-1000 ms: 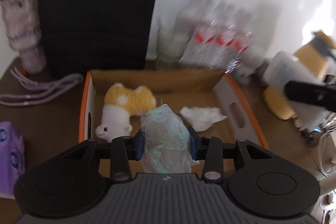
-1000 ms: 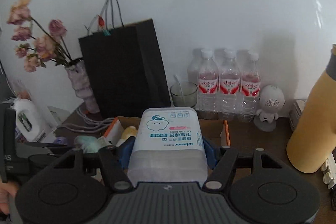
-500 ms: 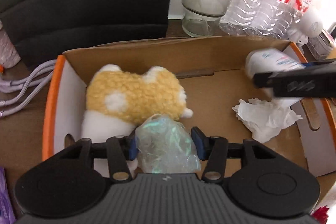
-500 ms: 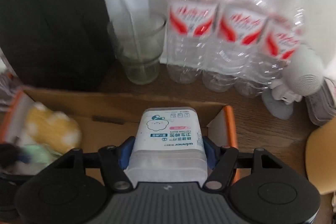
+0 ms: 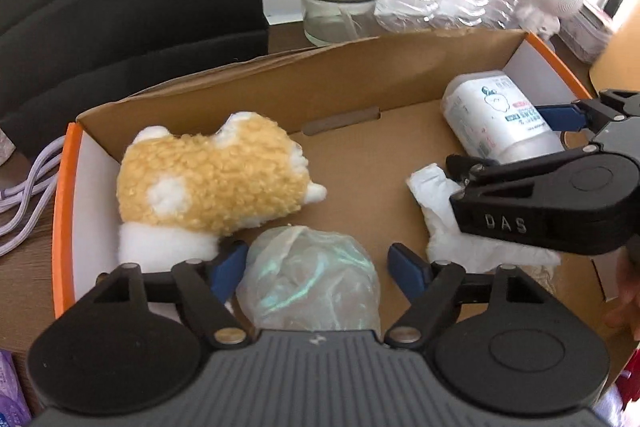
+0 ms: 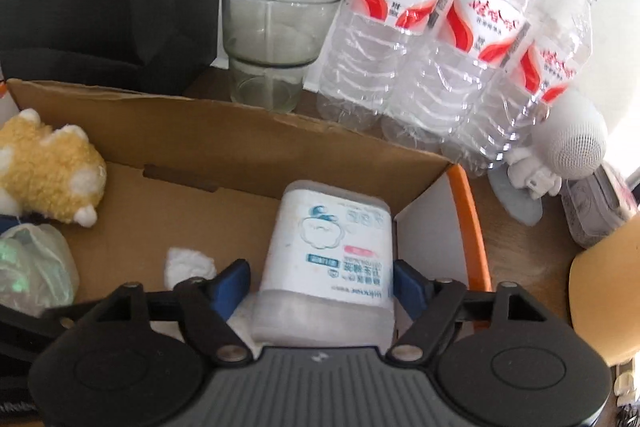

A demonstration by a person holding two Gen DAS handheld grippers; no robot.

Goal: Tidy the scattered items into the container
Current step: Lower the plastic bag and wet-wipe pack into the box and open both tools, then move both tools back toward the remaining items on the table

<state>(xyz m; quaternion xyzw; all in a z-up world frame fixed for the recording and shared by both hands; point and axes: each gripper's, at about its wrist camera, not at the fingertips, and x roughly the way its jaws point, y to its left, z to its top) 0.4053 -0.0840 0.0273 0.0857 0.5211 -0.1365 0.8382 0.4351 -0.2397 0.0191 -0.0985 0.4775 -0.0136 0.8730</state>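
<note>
— Why do we hover both grippers inside the box (image 5: 344, 95)?
— Left gripper (image 5: 316, 269) is spread, freeing the bag (image 5: 308, 283); right gripper (image 6: 322, 277) is parted too (tub (image 6: 328, 251) resting loose), so both land inside.

Raised letters "DAS" legible on right gripper (image 5: 520, 143) body. Water bottles (image 6: 452, 39): red-white labels, Chinese characters, not decipherable. Cotton swab box (image 6: 332, 259): inverted blue print, blurred, unreadable.

brown box (image 5: 360, 99) with orange rim, yellow-and-white plush (image 5: 212, 183), red-and-white labelled bottles (image 6: 404, 39).
</note>
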